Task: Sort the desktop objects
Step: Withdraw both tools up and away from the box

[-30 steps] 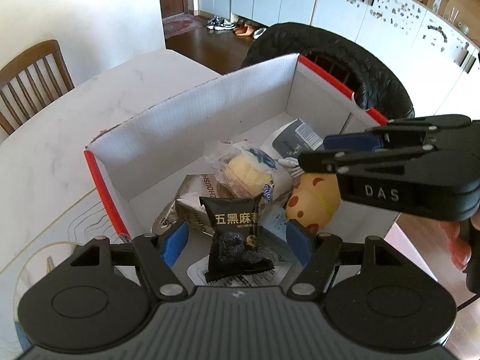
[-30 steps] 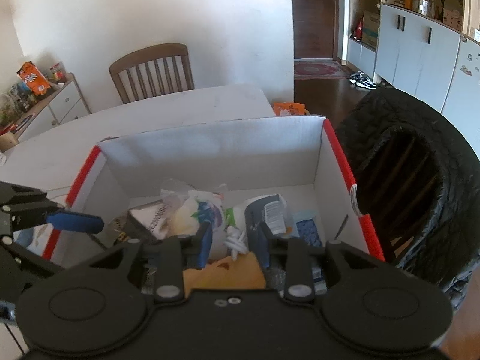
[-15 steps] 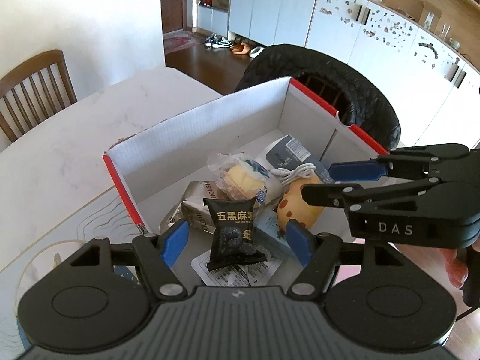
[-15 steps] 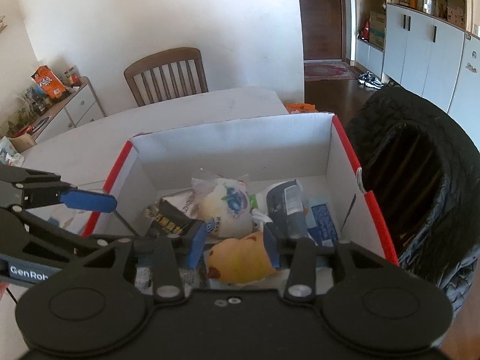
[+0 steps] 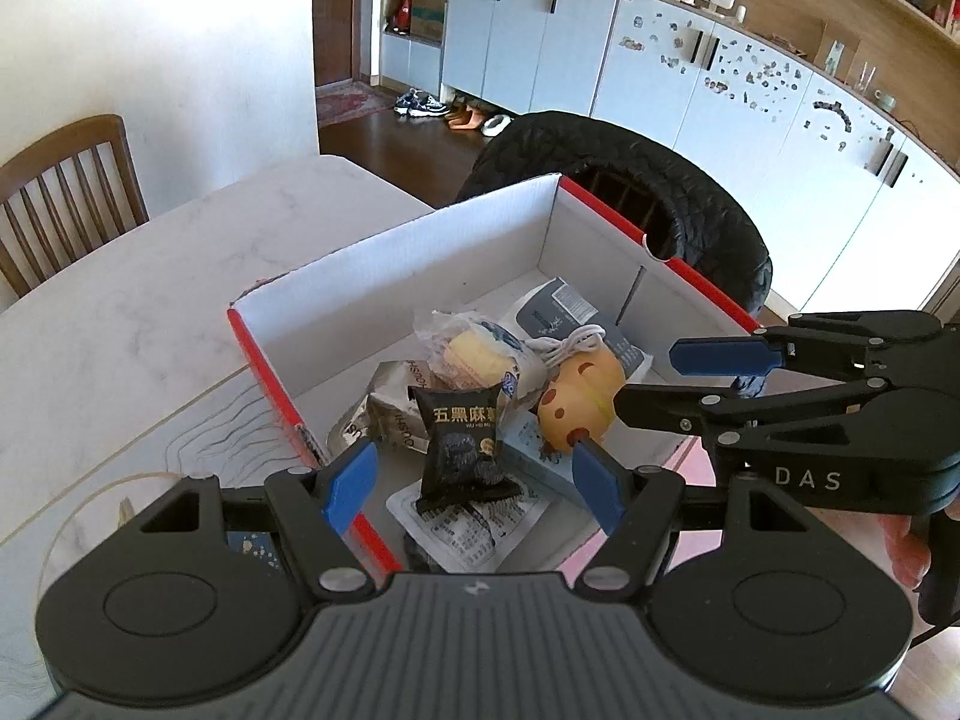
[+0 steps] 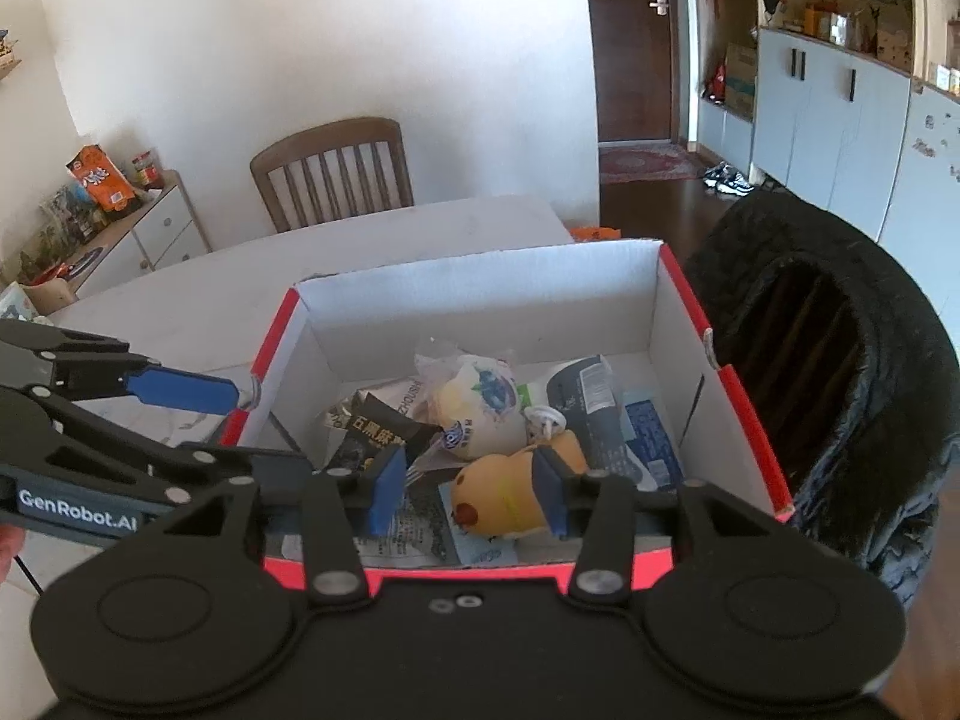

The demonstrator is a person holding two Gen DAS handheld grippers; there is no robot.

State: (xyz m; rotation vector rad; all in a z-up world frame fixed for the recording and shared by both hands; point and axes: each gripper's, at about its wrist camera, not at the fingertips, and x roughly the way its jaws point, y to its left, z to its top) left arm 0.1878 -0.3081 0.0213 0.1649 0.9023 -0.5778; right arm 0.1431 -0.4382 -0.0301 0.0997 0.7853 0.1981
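A white cardboard box (image 5: 390,240) (image 6: 480,264) with red outer sides holds the sorted things. In it lie a black snack packet (image 5: 459,444) (image 6: 384,432), a wrapped bun (image 5: 480,354) (image 6: 480,414), a yellow spotted toy (image 5: 576,402) (image 6: 510,492), a white cable (image 5: 570,342) and a dark grey pouch (image 5: 552,312) (image 6: 582,396). My left gripper (image 5: 474,489) (image 6: 264,426) hangs open above the box's near left corner, empty. Over the near edge, my right gripper (image 6: 467,491) (image 5: 678,384) has its jaws opening; the toy lies below them, untouched.
The box stands on a pale marble table (image 5: 150,300). A wooden chair (image 6: 333,174) is at the far side. A black quilted jacket (image 6: 840,360) drapes a chair right of the box. A low cabinet (image 6: 120,210) with snack bags stands far left.
Both grippers have drawn back and up from the box. The right jaws have widened and the yellow toy, earlier between them, now lies in the box.
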